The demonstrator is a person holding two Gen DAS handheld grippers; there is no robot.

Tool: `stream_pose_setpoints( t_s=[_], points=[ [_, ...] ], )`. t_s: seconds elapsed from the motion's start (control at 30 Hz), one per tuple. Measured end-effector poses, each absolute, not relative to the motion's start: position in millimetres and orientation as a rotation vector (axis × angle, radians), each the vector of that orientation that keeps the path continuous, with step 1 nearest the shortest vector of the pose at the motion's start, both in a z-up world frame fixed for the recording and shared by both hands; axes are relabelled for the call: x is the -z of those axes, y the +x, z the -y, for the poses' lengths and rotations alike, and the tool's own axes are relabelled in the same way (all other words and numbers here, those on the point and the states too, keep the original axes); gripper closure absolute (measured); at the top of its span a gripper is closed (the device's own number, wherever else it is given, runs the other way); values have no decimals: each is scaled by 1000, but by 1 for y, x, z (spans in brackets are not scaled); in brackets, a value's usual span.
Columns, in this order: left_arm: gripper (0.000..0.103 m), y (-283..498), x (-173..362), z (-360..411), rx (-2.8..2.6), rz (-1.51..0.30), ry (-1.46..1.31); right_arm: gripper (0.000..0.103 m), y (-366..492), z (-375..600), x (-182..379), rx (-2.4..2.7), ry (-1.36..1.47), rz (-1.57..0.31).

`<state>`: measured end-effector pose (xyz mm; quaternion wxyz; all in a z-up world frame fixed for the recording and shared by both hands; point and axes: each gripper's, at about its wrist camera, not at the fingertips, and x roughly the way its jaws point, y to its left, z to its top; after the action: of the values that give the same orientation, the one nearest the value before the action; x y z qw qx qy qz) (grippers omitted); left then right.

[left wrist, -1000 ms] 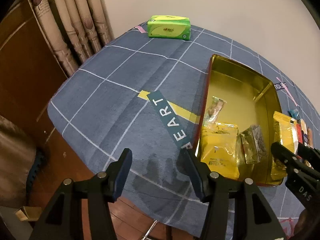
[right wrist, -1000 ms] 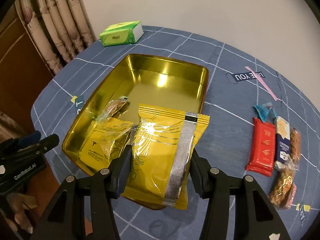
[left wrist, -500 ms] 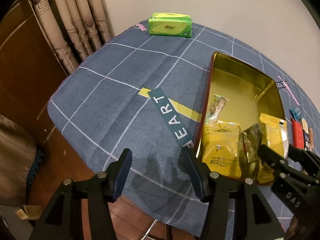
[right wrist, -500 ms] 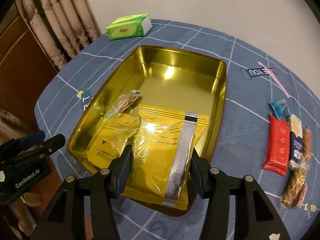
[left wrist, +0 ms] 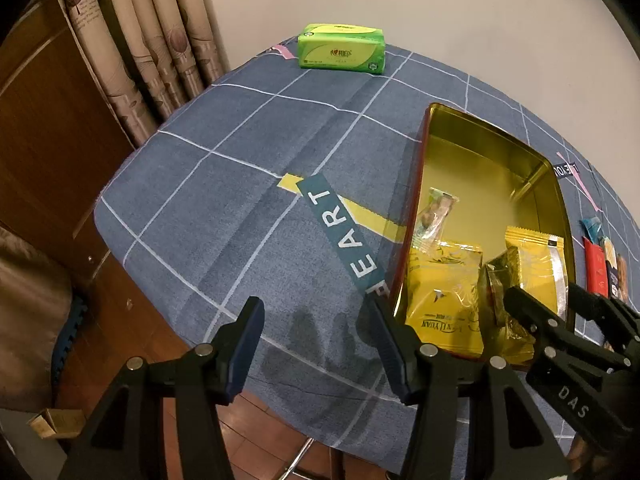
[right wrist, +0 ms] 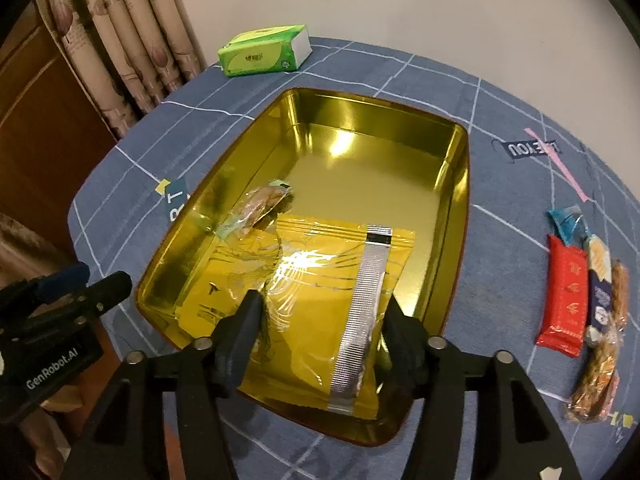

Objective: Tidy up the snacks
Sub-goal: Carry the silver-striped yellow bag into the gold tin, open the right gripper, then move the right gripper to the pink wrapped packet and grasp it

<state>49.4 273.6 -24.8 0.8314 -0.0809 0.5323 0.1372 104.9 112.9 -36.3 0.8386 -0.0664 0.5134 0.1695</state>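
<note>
The yellow packet (right wrist: 332, 312) has gone down into the gold tin (right wrist: 456, 184). A second ago it stood pinched and lifted between the pads of the right gripper (right wrist: 320, 320); now it has sunk lower in the right wrist view and leans on the tin's near end, partly over another yellow bag (left wrist: 444, 292) already inside. The right gripper's jaws have just been opening. The packet is still between them, yet the pads look to have eased off its sides, with a sliver of gap at the left one, so I'd call it let go rather than grasped. In my judgement that counts as one more snack stowed, and this gripper is about free to back out.

Also in the tin, at the middle left of the right wrist view, is a small clear-wrapped biscuit (right wrist: 260, 208). Out on the blue checked surface (right wrist: 500, 240), at the right edge of that frame, a red bar (right wrist: 566, 296) and several other small wrapped snacks (right wrist: 600, 320) wait in a cluster, well apart from the tin. Those look like what remains.

The left gripper (left wrist: 316, 344) hangs over the surface's near edge, lower middle of its own frame, jaws partly apart with nothing between them, touching nothing. The green tissue pack (left wrist: 342, 51) sits untouched at the far side.
</note>
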Motion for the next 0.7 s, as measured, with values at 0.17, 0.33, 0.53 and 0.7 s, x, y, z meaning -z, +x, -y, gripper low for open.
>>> stream_pose_setpoints(
  t_s=[0.17, 0.33, 0.53, 0.7],
  points=[
    [47, 49, 24, -274, -294, -1127, -169, 37, 104, -107, 32, -357, -125, -1077],
    [47, 49, 24, -273, -295, -1121, -164, 35, 99, -102, 26, -351, -123, -1062],
    [47, 48, 21, -271, -301, -1106, -148, 35, 93, -92, 12, -347, -119, -1026],
    [47, 48, 19, -270, -305, -1097, -132, 35, 87, -71, 1, -321, -119, -1000]
  ],
)
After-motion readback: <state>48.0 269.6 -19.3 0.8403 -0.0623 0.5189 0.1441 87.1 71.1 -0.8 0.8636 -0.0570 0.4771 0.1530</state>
